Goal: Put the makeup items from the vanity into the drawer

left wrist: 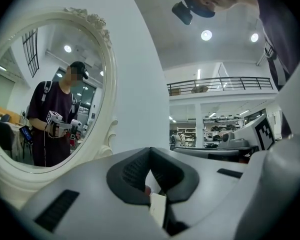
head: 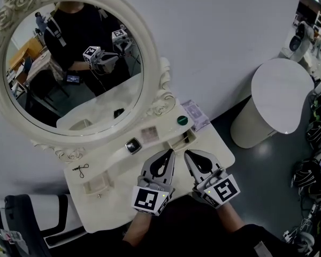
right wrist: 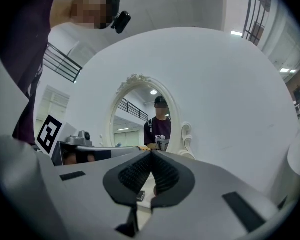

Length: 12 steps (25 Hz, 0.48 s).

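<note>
Right up close are the 2 grippers, side by side over the front edge of the white vanity [head: 115,210], both pointing toward the mirror [head: 69,63]. Left gripper [head: 170,154]: jaws pressed together, nothing between them. Right gripper [right wrist: 151,154]: same deal, jaws closed and empty.

The makeup stuff is all sitting on the vanity top under the mirror:
- a small dark square compact [head: 132,145], up and left of the left gripper's tips
- a pinkish flat case [head: 148,134] just beside it
- a round green lid [head: 182,120] further right
- a lilac box [head: 196,114] at the right corner
- a little scissor-handled metal tool [head: 81,170] way off to the left

What looks like a small open drawer [head: 181,140] sits just ahead of the jaw tips, and another open drawer [head: 98,186] is over on the left. A white round stool [head: 281,98] stands on the floor to the right.
</note>
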Available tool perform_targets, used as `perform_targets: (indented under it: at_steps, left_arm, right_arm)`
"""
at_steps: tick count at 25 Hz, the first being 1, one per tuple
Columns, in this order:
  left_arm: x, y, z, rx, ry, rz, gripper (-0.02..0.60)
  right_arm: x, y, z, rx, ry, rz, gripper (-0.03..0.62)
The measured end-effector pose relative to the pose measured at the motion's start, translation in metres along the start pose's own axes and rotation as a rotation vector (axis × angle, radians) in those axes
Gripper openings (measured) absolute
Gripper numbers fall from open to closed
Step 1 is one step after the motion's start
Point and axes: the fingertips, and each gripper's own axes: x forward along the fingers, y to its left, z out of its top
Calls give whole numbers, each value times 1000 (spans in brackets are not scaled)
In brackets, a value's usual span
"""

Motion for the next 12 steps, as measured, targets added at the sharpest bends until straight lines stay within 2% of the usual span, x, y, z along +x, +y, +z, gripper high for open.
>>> perform_targets:
  at_steps: [5,12]
  left_arm:
    - [-6,2,13,10,-32,-1,14]
    - [-11,2,15,12,-38,-3,14]
  right_arm:
    - [4,10,20,-31,-73,19,21]
    - [5,17,28,-34,-92,20,21]
